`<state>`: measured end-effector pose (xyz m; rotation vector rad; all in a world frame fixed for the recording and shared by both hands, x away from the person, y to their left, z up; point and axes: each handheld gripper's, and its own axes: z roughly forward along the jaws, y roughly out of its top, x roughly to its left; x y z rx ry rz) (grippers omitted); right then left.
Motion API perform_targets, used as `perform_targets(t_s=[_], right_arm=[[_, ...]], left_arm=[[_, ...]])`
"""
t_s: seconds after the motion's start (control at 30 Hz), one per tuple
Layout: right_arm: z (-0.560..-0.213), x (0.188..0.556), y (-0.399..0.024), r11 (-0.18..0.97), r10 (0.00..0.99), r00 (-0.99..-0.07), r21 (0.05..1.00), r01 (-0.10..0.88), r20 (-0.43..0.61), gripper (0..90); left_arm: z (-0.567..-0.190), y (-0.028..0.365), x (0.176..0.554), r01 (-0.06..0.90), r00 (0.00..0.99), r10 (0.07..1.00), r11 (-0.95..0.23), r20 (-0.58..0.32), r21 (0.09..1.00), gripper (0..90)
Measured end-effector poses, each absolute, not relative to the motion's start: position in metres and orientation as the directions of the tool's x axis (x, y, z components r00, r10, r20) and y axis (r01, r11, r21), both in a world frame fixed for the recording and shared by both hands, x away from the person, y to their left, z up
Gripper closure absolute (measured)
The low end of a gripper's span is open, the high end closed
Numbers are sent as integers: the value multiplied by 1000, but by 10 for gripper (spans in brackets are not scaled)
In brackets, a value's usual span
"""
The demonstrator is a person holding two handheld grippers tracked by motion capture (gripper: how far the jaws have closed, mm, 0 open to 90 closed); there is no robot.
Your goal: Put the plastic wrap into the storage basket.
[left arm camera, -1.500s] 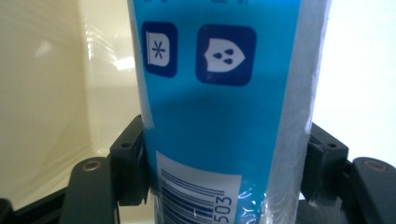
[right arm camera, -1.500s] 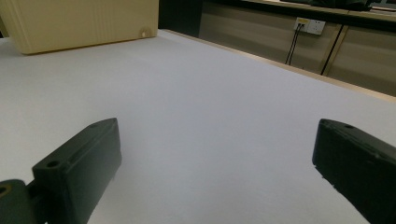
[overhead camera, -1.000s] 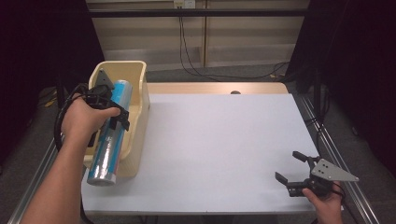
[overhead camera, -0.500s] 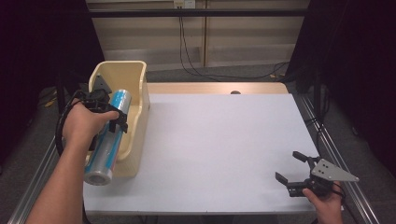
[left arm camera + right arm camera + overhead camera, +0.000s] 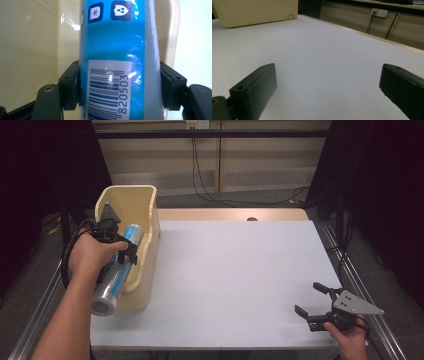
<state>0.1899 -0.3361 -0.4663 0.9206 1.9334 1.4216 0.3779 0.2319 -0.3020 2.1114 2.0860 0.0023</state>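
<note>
Since the earlier frame, the blue roll (image 5: 116,268) has been drawn back toward the person, clamped mid-length by the left tongs (image 5: 121,251), lying tilted over the near end of the cream bin (image 5: 148,210) at the worktop's (image 5: 235,270) left edge. Right tongs (image 5: 314,304) are held spread apart, unloaded, low at the near right corner, unmoved.

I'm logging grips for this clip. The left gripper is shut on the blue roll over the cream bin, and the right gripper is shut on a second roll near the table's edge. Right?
Not quite. The right gripper holds nothing: the right gripper view shows its jaws open above the bare table. The left gripper is indeed shut on the blue roll at the cream bin.
</note>
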Motion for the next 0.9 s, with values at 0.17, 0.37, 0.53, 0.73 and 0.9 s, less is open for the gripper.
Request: perform_targets(t_s=[0.17, 0.37, 0.53, 0.73, 0.9], right_arm=[[-466, 190, -336, 202, 794, -607, 960, 197, -42, 8], [-466, 190, -336, 202, 796, -604, 960, 196, -44, 8], [-466, 190, -337, 203, 795, -605, 959, 196, -44, 8], [-466, 190, -336, 204, 795, -605, 959, 195, -46, 8], [-466, 190, -336, 204, 796, -604, 959, 195, -46, 8]], left_arm=[[-303, 231, 379, 993, 34, 992, -21, -119, 112, 317], [-304, 229, 381, 994, 41, 993, -29, -113, 110, 316], [-304, 229, 383, 994, 46, 992, -33, -117, 108, 309], [-295, 227, 387, 988, 73, 989, -54, -125, 146, 302], [-279, 222, 387, 976, 113, 983, -82, -145, 203, 228]])
